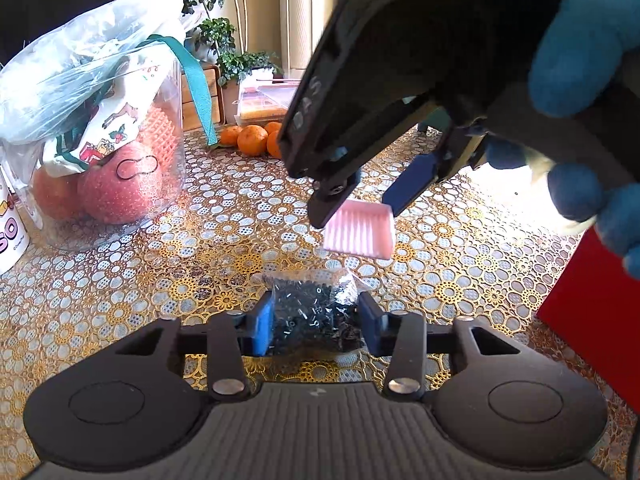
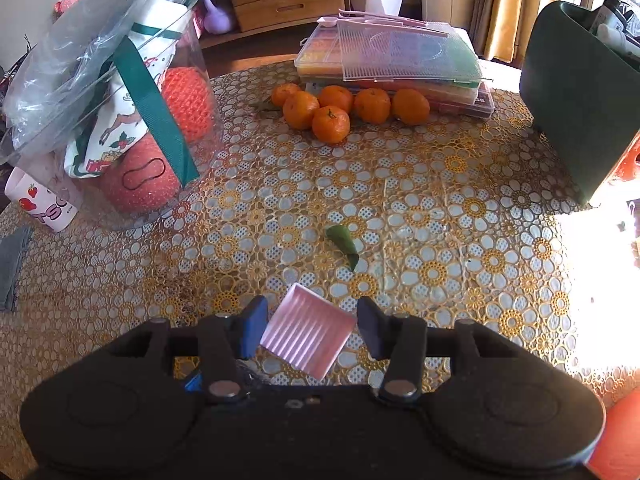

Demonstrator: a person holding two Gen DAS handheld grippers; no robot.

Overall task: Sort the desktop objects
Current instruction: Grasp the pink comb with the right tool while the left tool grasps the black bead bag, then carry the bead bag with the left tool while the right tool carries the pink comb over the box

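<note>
Left claw (image 1: 316, 320) clenched on screw bag (image 1: 316, 308), right claw (image 2: 312, 328) gripping pink tray (image 2: 308, 336), leaf (image 2: 343, 242) ahead

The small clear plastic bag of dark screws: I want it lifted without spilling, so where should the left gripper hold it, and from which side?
Grip the small clear plastic bag of dark screws across its bulging middle, coming from above and from the gripper's own side. It lies flat on the lace tablecloth, and the left gripper already has a blue pad at each flank. The crinkled far edge looks too flimsy to hold.
</note>
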